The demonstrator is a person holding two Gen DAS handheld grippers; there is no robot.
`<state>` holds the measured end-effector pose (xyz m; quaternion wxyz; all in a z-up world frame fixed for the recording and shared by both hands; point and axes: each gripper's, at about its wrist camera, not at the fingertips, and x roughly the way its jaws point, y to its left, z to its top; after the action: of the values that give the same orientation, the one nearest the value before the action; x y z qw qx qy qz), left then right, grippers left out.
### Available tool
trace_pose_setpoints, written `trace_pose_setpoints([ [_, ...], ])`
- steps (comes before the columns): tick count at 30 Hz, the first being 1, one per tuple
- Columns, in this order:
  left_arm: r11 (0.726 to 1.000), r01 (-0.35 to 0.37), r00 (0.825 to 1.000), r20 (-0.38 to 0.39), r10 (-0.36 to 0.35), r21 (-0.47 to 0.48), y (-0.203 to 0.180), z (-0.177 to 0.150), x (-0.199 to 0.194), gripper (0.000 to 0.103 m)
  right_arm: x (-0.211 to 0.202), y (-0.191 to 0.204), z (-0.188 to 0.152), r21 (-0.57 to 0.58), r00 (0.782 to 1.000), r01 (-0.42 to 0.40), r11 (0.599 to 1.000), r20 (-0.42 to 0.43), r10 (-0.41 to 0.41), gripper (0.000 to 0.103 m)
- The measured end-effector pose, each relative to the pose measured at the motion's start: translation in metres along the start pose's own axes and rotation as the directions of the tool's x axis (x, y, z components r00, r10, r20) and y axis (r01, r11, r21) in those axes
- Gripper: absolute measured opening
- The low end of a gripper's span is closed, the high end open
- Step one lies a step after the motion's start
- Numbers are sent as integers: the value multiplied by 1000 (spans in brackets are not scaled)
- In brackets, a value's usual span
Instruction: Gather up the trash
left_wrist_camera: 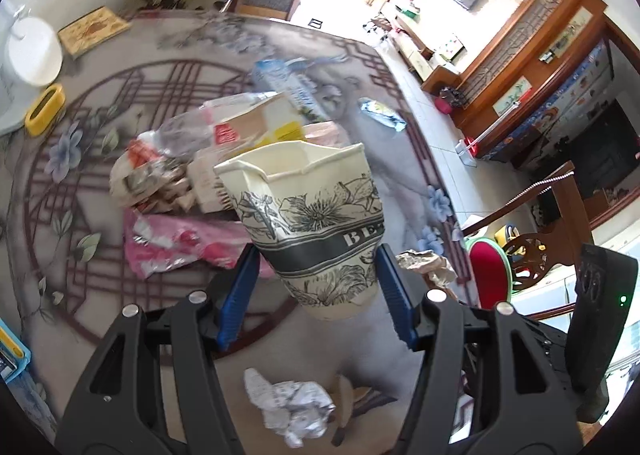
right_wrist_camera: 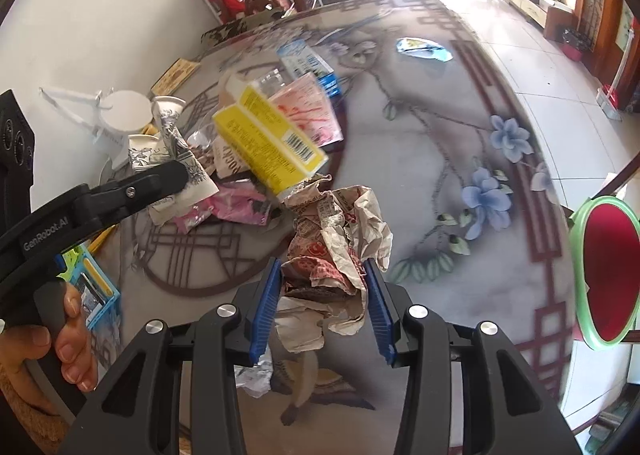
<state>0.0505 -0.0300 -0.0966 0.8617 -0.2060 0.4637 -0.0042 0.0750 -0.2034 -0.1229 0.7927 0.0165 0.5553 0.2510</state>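
Floral-patterned table (left_wrist_camera: 100, 159) strewn with wrappers, tiled floor beyond, left gripper (left_wrist_camera: 316, 267) clamping a printed paper cup (left_wrist_camera: 316, 223), right gripper (right_wrist_camera: 322, 279) pinching crumpled paper (right_wrist_camera: 340, 239)

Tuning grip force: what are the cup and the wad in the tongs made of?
Cup: looks like paper, matte, printed with flowers; its rim is dented into angles. Wad: thin printed paper, matte, crumpled with sharp creases, possibly a food wrapper. Both look light and crushable.
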Motion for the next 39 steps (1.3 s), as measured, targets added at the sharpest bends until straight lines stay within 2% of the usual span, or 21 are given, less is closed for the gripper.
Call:
trace_pose_setpoints([
  [12,997,33,999,-6,-32,74,-67,-1,19,58,-29,-64,-2,78,999,3,997,43,-6,41],
  [23,987,60,997,-55,-52,148,-129,-8,45,58,-49,-136,-4,190,997,20,982,72,-34,41],
  [31,974,88,993,-91,-71,208,-170,-9,62,58,-70,-208,-12,324,990,70,943,96,-107,41],
  [39,961,116,988,-131,-85,251,-204,-9,83,58,-87,-286,-23,456,975,142,878,91,-205,42],
])
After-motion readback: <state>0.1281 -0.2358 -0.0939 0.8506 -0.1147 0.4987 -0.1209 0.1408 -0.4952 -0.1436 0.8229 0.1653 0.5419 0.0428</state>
